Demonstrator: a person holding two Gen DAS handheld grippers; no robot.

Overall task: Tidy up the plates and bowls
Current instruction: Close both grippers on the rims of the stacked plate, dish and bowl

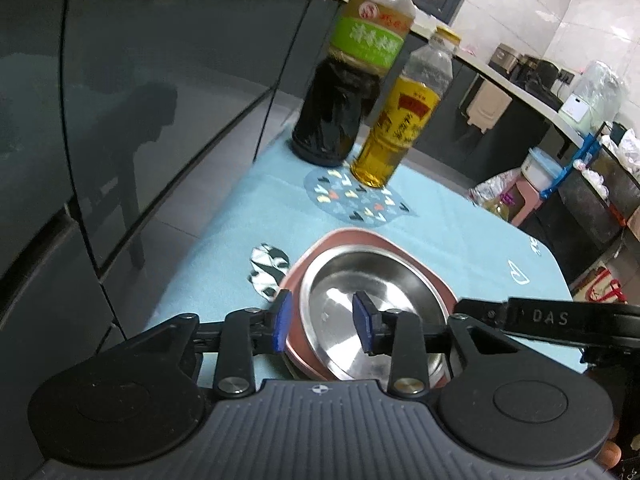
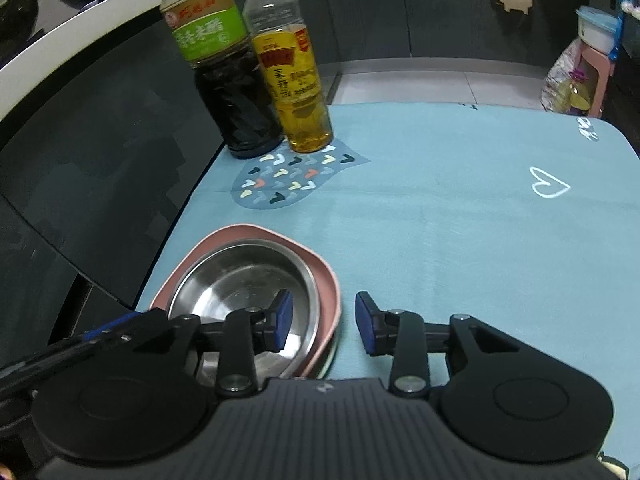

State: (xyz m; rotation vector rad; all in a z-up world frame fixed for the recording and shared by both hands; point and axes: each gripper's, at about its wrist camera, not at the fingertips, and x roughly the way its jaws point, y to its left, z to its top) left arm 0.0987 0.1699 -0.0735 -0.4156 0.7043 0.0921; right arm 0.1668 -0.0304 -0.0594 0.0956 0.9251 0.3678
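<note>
a shiny steel plate (image 2: 244,276) nests in a pink dish (image 2: 324,280) near the blue mat's (image 2: 440,220) left edge.
both tongs, left gripper (image 1: 324,322) and right gripper (image 2: 324,322), stand narrowly parted, straddling the stacked rims without gripping.

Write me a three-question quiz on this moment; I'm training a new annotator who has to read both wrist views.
1. True or false: the steel plate lies inside the pink dish.
2. Which bottle holds the darker liquid: A, the green-label bottle, or B, the yellow-label bottle?
3. Fill in: the left gripper straddles the stack's left rim and the right gripper straddles its ____ rim.

Key
1. True: the pink rim shows all around the steel one.
2. A: its liquid is almost black; the other's is golden.
3. Right: one blue pad hangs over the steel, the other over the blue mat. Neither gripper's pads press on the rim.
</note>
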